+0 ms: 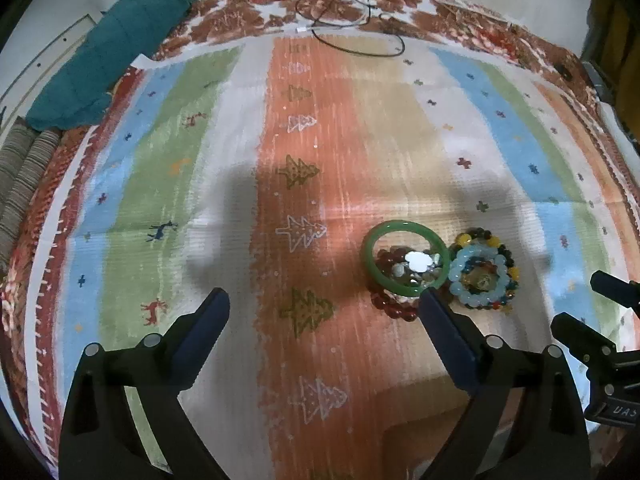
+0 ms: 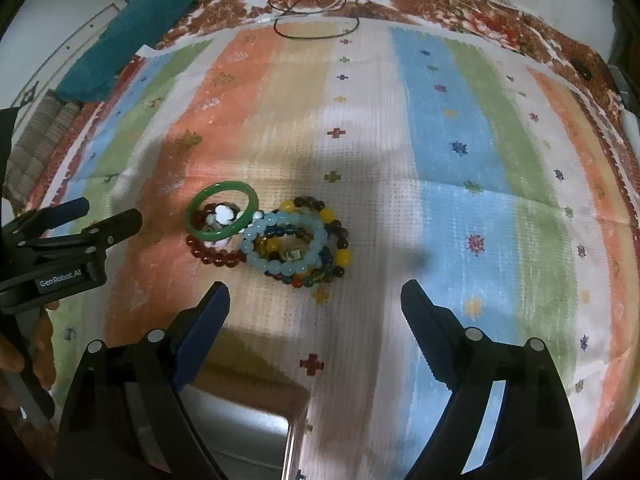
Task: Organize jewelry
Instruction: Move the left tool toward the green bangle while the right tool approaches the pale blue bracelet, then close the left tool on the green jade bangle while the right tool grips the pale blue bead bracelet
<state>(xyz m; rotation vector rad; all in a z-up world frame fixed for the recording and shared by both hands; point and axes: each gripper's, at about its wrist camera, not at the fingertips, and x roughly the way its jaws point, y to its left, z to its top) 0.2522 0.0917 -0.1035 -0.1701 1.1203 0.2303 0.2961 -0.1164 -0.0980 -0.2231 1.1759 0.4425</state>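
A heap of jewelry lies on a striped cloth [image 2: 440, 120]. A green bangle [image 2: 218, 236] rests on a dark red bead bracelet [image 2: 216, 258], with pale stones inside its ring. To its right, a pale blue bead bracelet [image 2: 280, 266] lies on a multicolour bead bracelet [image 2: 343, 257]. My right gripper [image 2: 316, 290] is open just short of the heap, with nothing between its fingers. My left gripper [image 1: 324, 298] is open over bare cloth, its right finger by the green bangle [image 1: 404, 225] and red beads [image 1: 394, 308]. The pale blue bracelet [image 1: 460, 290] lies beyond.
A clear box [image 2: 294, 432] sits at the near edge under the right gripper. A teal cloth [image 1: 108, 56] lies at the far left and a black cable [image 1: 360, 50] loops at the far edge. A hand [image 2: 40, 344] holds the left gripper [image 2: 106, 212].
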